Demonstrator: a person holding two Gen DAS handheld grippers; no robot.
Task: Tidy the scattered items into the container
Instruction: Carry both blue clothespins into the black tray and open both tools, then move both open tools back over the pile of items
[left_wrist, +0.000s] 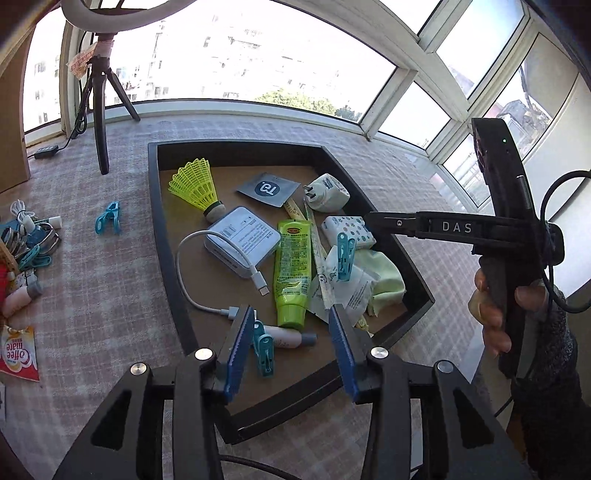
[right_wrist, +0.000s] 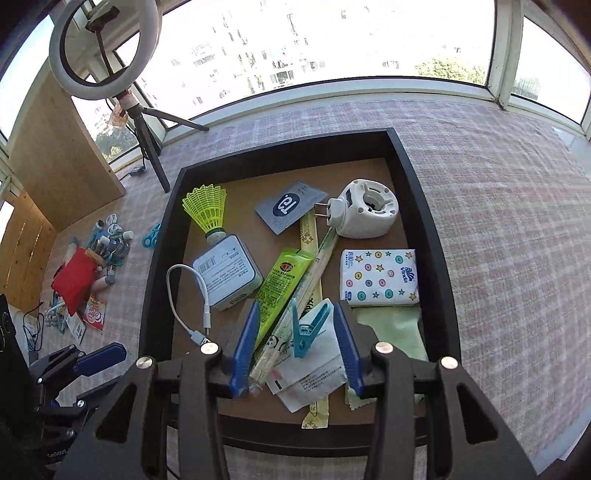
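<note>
Both tools stand released over the black tray (right_wrist: 424, 206). The right tool (right_wrist: 295, 347) straddles a teal clothespin (right_wrist: 308, 330) lying in the tray on a paper sachet (right_wrist: 314, 365), long axis running 1 to 7 o'clock, handles toward 1. Advised: withdraw upward without snagging it. Left tool (left_wrist: 291, 350) hangs empty; loose items (right_wrist: 92, 273) remain on the counter at 9 o'clock.

I see the black tray (right_wrist: 424, 206) crowded on its right half: tissue pack (right_wrist: 380, 277), plug adapter (right_wrist: 364, 214) and green tube (right_wrist: 282, 280) leave no gap. Bare tray floor lies open near its left wall, beside the white cable (right_wrist: 184, 295). On the bench (right_wrist: 498, 221), the tripod (right_wrist: 155, 155) stands by the tray's far-left corner; the bench right of the tray is unobstructed.
</note>
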